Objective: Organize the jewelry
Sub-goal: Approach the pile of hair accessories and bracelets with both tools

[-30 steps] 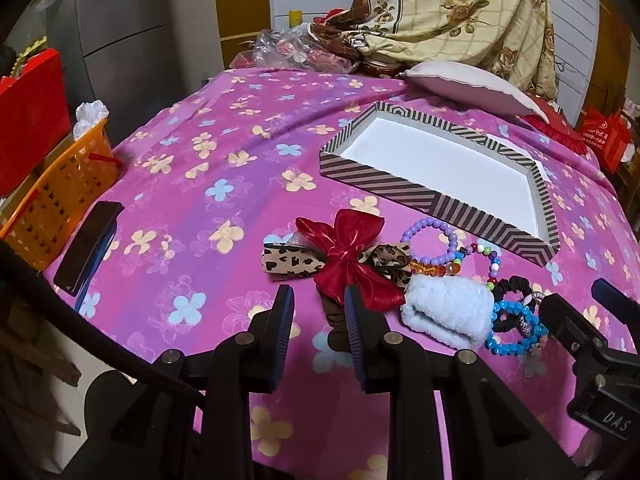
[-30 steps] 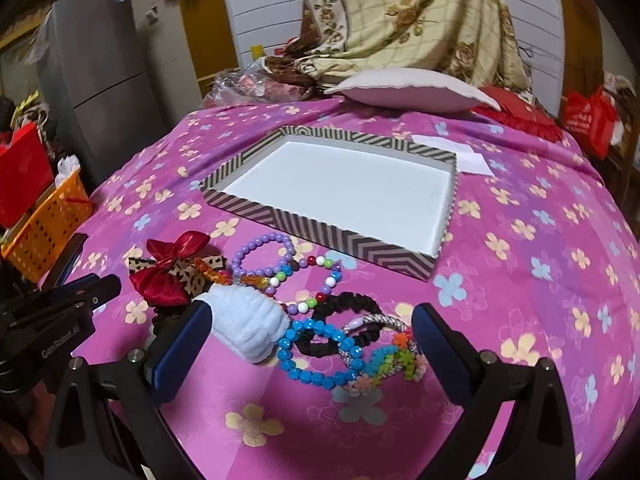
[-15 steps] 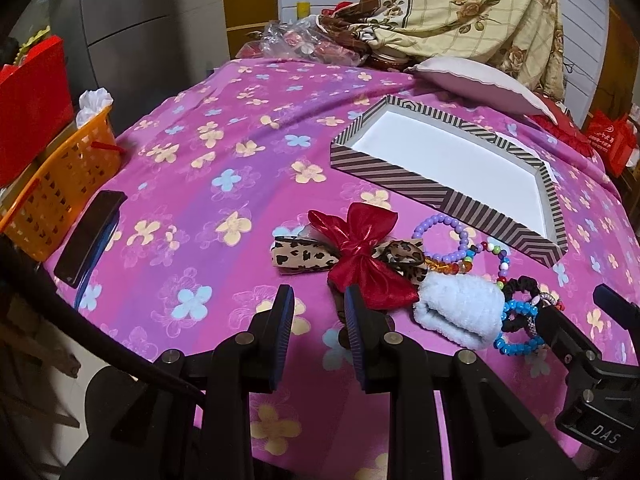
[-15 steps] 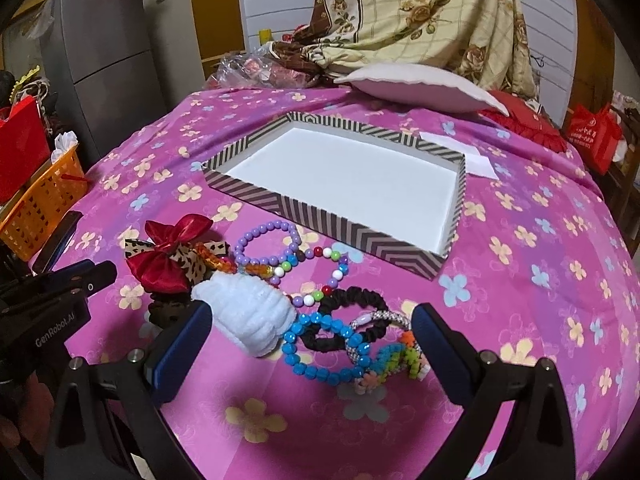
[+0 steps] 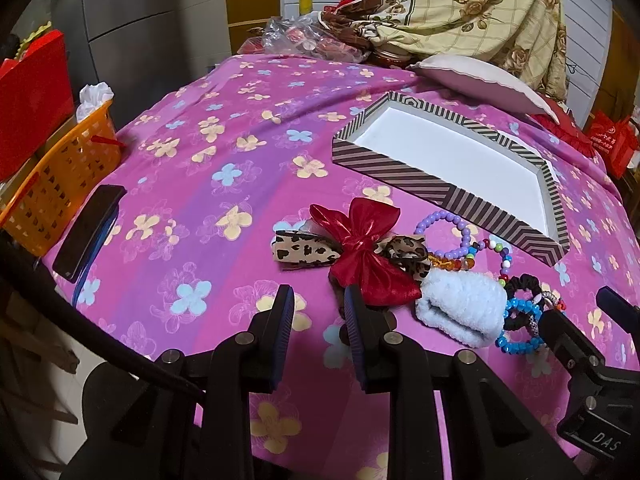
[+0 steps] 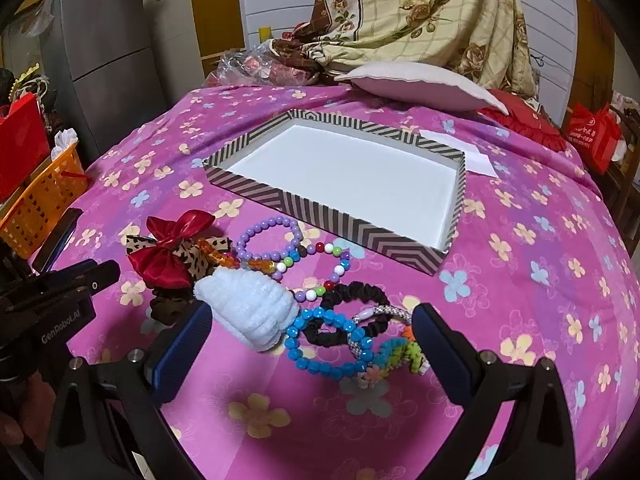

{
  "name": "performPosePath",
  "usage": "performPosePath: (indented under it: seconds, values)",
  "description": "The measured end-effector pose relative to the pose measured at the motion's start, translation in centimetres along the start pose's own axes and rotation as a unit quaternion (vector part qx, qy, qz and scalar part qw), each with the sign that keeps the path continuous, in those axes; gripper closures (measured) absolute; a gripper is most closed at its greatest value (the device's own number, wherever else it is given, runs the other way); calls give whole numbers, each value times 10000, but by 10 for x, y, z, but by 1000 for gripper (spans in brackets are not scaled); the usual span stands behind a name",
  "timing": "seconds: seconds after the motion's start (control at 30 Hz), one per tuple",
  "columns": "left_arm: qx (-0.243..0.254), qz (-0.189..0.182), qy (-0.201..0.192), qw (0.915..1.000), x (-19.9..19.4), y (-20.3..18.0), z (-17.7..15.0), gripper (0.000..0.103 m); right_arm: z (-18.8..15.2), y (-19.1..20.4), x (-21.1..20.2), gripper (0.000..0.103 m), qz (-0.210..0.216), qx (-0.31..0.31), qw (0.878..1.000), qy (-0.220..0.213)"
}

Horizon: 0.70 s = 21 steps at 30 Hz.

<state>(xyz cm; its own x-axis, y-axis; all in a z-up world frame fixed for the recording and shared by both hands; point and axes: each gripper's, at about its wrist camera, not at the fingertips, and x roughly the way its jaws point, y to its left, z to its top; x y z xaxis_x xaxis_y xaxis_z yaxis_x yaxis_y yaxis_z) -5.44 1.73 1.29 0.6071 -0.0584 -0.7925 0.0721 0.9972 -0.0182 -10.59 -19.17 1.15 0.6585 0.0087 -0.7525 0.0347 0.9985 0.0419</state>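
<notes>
A pile of jewelry lies on the pink flowered cloth before an empty striped box (image 5: 392,168) (image 6: 320,208): a red bow (image 5: 364,252) (image 6: 170,250) on a leopard ribbon (image 5: 296,250), a purple bead bracelet (image 6: 268,232), a white fluffy scrunchie (image 5: 460,308) (image 6: 248,308), a black scrunchie (image 6: 352,300), a blue bead bracelet (image 6: 320,344). My left gripper (image 5: 318,312) is narrowly open and empty, just left of the bow. My right gripper (image 6: 310,336) is wide open, its jaws either side of the blue bracelet and scrunchies.
An orange basket (image 5: 56,184) and a dark phone (image 5: 86,232) sit at the left edge. A pink pillow (image 6: 420,84) and a white card (image 6: 468,152) lie behind the box. A draped blanket (image 6: 420,16) hangs at the back.
Both grippers have drawn back and lifted slightly, so the pile sits a little farther away. Neither gripper's opening has changed and no item has moved.
</notes>
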Motion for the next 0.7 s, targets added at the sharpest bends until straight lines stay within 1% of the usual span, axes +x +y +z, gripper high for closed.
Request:
performPosePath:
  seconds: [0.7]
  values:
    - [-37, -50, 115, 9999, 4, 0, -4, 56, -5, 1, 5, 1, 12, -27, 9999, 155]
